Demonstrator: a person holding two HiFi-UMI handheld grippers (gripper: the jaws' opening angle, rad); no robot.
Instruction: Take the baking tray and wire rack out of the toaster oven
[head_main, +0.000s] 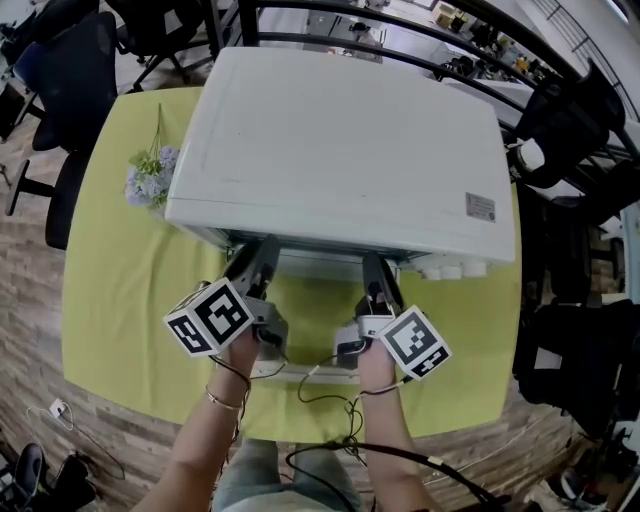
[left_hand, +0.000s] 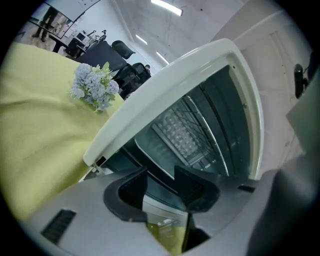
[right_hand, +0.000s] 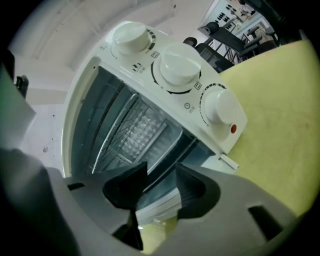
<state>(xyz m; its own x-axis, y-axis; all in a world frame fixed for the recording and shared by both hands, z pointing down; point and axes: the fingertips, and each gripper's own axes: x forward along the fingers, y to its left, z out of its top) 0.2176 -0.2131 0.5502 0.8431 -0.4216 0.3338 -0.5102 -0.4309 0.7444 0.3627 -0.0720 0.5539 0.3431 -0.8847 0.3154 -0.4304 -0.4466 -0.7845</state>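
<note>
Smooth white toaster oven (head_main: 340, 150), mouth open — a thin wire rack (right_hand: 127, 120) is seen inside. Left tongs (left_hand: 161, 176) and right tongs (right_hand: 161, 172) are held apart, empty.

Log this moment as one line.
toaster oven: door open | wire rack, baking tray: inside | left gripper: open, empty, facing opening | right gripper: open, empty, facing opening

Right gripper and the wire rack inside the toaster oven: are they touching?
Apart. The right gripper view shows the right gripper open in front of the toaster oven mouth, the wire rack deeper inside, beyond its tips.
</note>
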